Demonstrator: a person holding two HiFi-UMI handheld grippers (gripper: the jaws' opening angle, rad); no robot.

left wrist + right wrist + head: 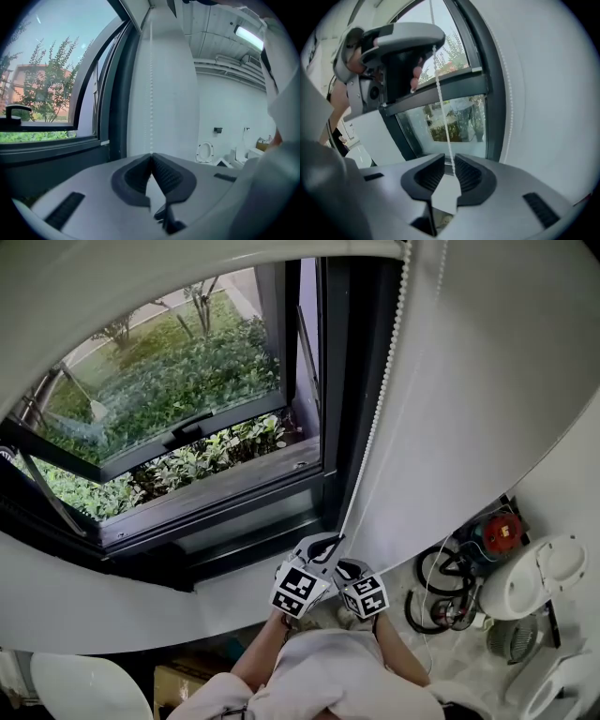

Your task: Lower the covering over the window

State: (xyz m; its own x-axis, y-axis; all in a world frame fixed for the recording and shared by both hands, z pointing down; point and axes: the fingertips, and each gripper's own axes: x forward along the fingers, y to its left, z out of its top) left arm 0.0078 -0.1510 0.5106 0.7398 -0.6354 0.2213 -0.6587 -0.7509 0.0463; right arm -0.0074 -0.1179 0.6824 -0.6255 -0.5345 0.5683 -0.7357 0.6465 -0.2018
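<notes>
**Cord gripped, window mostly bare**

The two grippers sat close together just below the window sill (pixel 234 486), both on the bead cord (pixel 377 409). The left gripper (pixel 151 157) was clenched on the cord, which ran straight up from its closed tips. The right gripper (pixel 445 161) was released, its jaws apart with the cord hanging loose between them.

The window (pixel 187 381) showed nearly all its glass, and what looked like the blind (pixel 187 263) sat high at the top edge. So the lowering seemed barely begun, with most of the pulling left.

The cord hung just beside the dark frame post (pixel 342 381). There was free room below the hands, though cables (pixel 436 582) cluttered the floor at the right.
</notes>
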